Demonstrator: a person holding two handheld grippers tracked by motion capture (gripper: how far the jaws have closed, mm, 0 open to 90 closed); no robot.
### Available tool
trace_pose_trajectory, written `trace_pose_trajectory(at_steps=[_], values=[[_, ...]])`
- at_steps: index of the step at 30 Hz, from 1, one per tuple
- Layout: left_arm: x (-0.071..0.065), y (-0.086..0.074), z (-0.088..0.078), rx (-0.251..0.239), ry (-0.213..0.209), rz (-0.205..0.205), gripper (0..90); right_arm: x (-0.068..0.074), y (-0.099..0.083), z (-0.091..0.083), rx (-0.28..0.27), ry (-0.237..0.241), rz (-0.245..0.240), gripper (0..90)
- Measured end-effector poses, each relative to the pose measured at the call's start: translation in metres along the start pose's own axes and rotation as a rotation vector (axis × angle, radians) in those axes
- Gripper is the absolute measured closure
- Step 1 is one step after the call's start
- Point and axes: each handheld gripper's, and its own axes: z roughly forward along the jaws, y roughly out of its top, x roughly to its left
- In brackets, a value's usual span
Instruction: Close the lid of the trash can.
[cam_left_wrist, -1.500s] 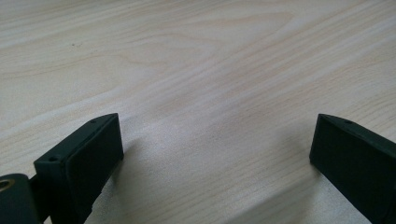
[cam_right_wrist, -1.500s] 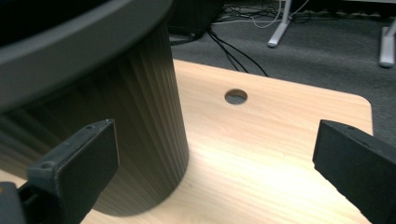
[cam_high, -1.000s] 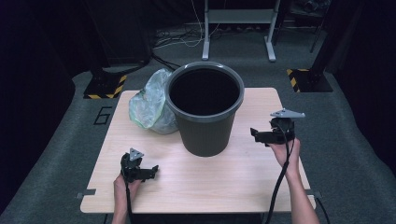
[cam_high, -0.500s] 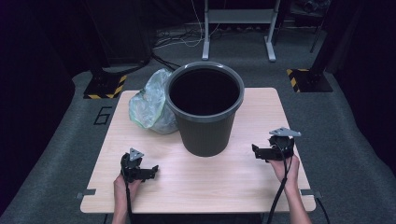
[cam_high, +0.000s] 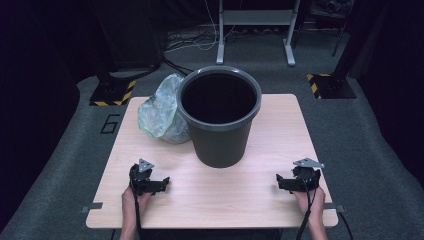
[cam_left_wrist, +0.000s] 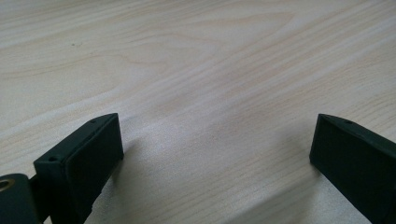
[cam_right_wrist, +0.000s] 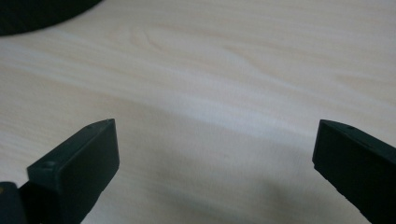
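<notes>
A pale wooden table stood on grey carpet, bearing a dark bin at its centre with a crumpled plastic bag touching its left side. My left gripper and right gripper rested near the front edge, jaws spread and empty. To line the bin well, I judged I should pinch the bag's loose rim, not its bulk

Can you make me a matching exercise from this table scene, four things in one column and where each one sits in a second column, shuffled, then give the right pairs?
Things:
1. bin
2. plastic bag
3. left gripper
4. right gripper

Places:
A. near edge of the table, right side
B. middle of the table
C. near edge, left side
D. far left, against the bin's side

Pairs: 1-B, 2-D, 3-C, 4-A
</notes>
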Motion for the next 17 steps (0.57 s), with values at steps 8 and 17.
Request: trace_pose_trajectory(at_steps=[8,17], values=[[0.0,0.0,0.0,0.001,0.001,0.0,2.5,-0.005,-0.019,0.003,0.023,-0.013,0.01,0.0],[0.0,0.0,0.0,-0.001,0.003,0.0,2.3,-0.006,-0.02,0.003,0.022,-0.006,0.007,0.0]])
